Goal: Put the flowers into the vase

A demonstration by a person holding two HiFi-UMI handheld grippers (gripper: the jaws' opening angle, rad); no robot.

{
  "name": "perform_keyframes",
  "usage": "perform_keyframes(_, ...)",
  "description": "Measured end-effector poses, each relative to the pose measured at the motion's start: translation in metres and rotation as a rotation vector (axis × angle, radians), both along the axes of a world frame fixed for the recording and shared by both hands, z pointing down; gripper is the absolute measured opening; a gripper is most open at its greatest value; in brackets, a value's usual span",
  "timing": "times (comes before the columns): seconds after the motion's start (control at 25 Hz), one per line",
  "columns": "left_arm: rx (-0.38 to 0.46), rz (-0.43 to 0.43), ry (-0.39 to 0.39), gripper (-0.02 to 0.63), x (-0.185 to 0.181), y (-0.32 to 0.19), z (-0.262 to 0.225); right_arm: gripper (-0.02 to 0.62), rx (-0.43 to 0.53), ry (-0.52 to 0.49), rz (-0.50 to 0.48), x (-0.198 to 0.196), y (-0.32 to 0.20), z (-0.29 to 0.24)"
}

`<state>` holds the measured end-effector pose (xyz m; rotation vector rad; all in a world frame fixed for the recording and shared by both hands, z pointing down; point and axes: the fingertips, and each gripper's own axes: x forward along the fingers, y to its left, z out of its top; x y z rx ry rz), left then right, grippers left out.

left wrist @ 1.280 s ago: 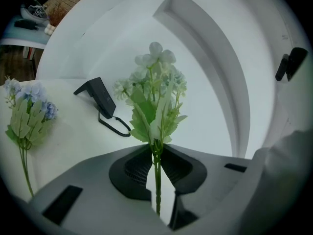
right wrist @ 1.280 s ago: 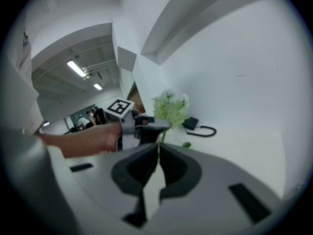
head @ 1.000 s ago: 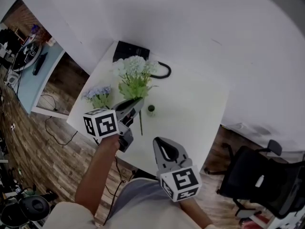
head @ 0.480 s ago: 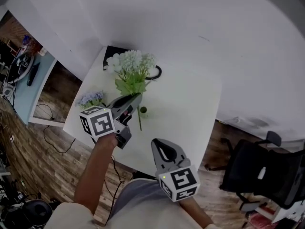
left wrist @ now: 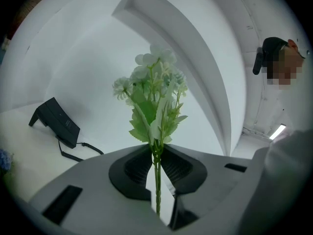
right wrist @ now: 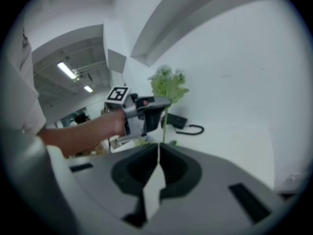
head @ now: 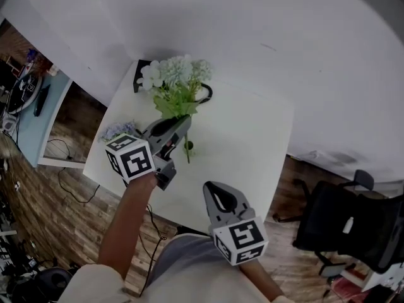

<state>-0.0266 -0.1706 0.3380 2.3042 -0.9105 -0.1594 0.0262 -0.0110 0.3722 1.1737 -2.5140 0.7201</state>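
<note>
head view: dim, grey, darker toward the corners, straight edges bowed
left gripper view: bright and even, flowers sharp against pale wall
right gripper view: ceiling strip lights glaring at left, right claw soft up close
both gripper views: round fisheye, black rim
shadows: faint, soft on table

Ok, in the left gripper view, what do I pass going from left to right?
blue flowers at the edge → black box → white flower bunch → light strip
</note>
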Motion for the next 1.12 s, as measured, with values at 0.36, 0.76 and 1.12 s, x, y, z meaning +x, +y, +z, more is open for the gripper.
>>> perform_keyframes(0.36,0.059,0.013,-0.043,0.075,0.02,-0.014,0.002,0.025,-0.017,-0.007,0.022,0.022,-0.008,0.008)
perform_keyframes(0.76,0.138,0.033,-0.077,0.075,0.021,-0.018,-0.002,0.025,-0.027,-0.001,0.042,0.022,-0.007,0.013)
perform_keyframes(1.12,0.214,0.087,-0.107,0.075,0.023,-0.018,-0.002,0.025,-0.033,0.005,0.058,0.017,-0.012,0.014)
